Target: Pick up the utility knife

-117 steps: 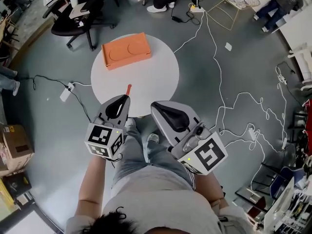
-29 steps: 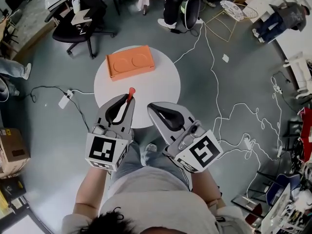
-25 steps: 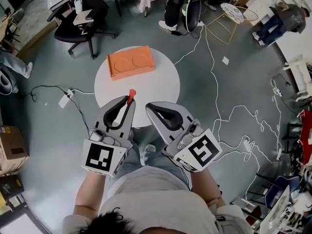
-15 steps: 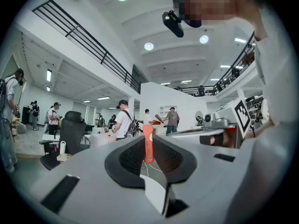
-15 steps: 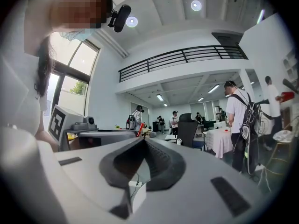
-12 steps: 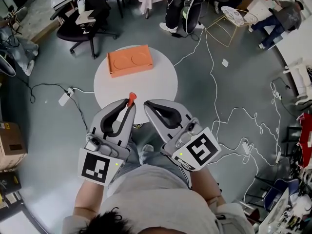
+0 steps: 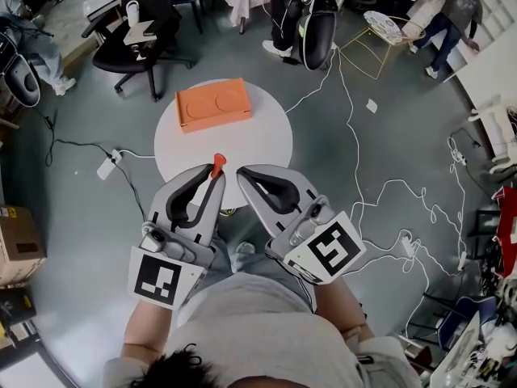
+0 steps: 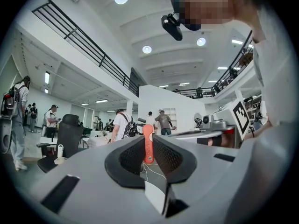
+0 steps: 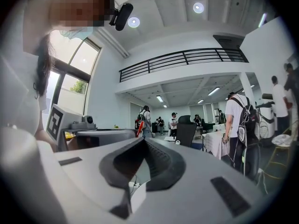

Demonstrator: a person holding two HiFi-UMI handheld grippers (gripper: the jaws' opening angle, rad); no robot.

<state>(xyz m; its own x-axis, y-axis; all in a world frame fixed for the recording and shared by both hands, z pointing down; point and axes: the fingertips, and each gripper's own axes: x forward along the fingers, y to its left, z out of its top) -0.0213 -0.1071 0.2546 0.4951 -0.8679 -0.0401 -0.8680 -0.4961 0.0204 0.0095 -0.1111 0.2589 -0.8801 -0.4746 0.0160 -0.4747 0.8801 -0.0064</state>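
Left gripper (image 7: pixel 208 186) was clamped on the utility knife (image 7: pixel 216 164). In the left gripper view the orange knife (image 8: pixel 148 143) stood pinched between the two black ribbed pads (image 8: pixel 132 156), with its lower part hidden in the narrow gap and its upper end poking out past the fingertips. In the head view that orange end stuck out just beyond the left jaw tips, over the near edge of the round white table (image 7: pixel 262 140). Whether the knife touched the tabletop could not be told. Right gripper (image 7: pixel 245 176) was held just beside the left one, and its jaws were pressed together with nothing between them in the right gripper view. An orange box (image 7: pixel 213 103) sat on the far side of the table, well apart from both grippers. White cables (image 7: pixel 380 176) ran across the grey floor to the right.
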